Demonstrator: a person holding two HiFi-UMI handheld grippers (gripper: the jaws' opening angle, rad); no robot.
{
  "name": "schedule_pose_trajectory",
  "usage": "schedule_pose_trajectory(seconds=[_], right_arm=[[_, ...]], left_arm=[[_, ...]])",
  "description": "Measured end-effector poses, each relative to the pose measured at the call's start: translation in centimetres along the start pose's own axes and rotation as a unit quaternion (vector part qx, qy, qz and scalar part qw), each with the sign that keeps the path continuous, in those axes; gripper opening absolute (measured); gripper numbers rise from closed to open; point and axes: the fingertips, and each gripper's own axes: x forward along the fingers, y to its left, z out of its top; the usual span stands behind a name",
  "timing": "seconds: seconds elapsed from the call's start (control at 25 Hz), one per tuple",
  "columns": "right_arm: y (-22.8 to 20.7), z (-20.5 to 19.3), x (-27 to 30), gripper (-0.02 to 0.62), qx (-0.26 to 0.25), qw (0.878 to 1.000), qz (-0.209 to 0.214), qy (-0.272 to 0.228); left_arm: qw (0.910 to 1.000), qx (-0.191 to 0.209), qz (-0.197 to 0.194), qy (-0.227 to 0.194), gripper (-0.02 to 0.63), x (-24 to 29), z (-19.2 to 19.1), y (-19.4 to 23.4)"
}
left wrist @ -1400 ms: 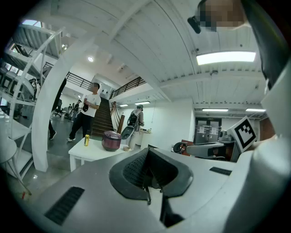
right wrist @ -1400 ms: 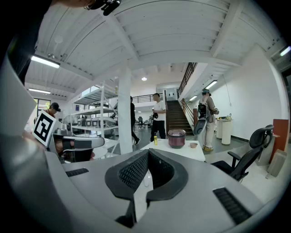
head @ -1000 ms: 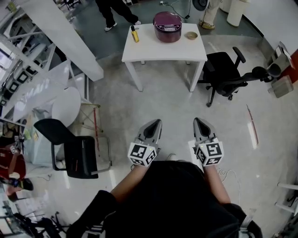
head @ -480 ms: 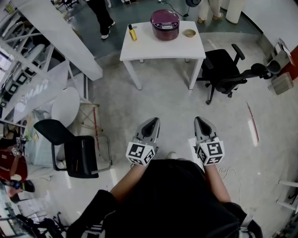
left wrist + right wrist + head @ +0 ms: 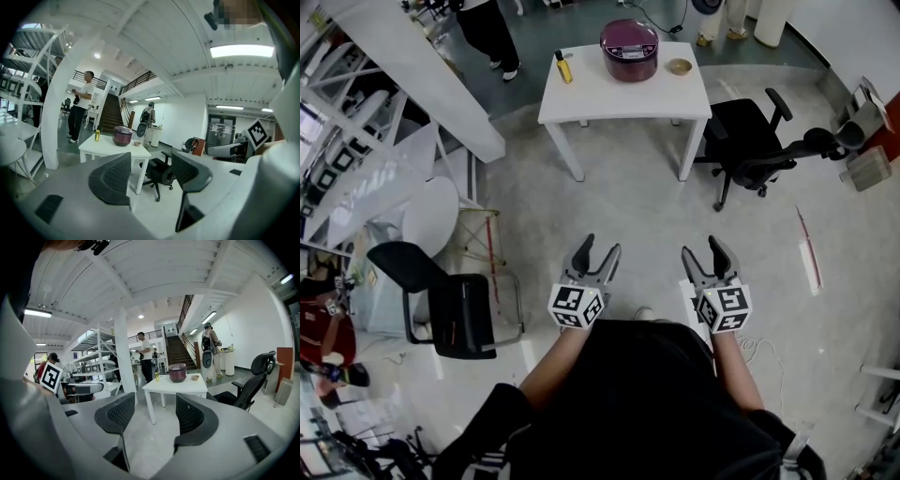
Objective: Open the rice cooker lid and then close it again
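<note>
A dark purple rice cooker (image 5: 630,50) with its lid down stands on a white table (image 5: 609,98) far ahead across the floor; it also shows small in the left gripper view (image 5: 122,136) and the right gripper view (image 5: 177,372). My left gripper (image 5: 594,253) and right gripper (image 5: 709,251) are held side by side close to my body, well short of the table. Both have just been opening; each now stands open with nothing between its jaws.
A yellow bottle (image 5: 563,67) and a small bowl (image 5: 680,67) share the table. A black office chair (image 5: 750,145) stands at its right, another black chair (image 5: 450,305) at my left beside white shelving (image 5: 356,112). People stand beyond the table (image 5: 487,33).
Both grippers' jaws have gone from shut to open. The table and cooker sit slightly higher in the head view than before.
</note>
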Motion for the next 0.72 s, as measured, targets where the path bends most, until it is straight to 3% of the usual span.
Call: schedule_pose_trajectory(seconds=[0.44, 0.72], right_arm=[[-1.5, -1.3, -0.1, 0.241, 0.018, 1.000, -0.008, 0.010], [-3.5, -1.0, 2.5, 0.239, 0.023, 0.999, -0.018, 0.018]], left_arm=[[0.9998, 0.009, -0.012, 0.014, 0.261, 1.0, 0.1, -0.8], [0.9992, 0.009, -0.034, 0.017, 0.261, 5.4, 0.3, 0.1]])
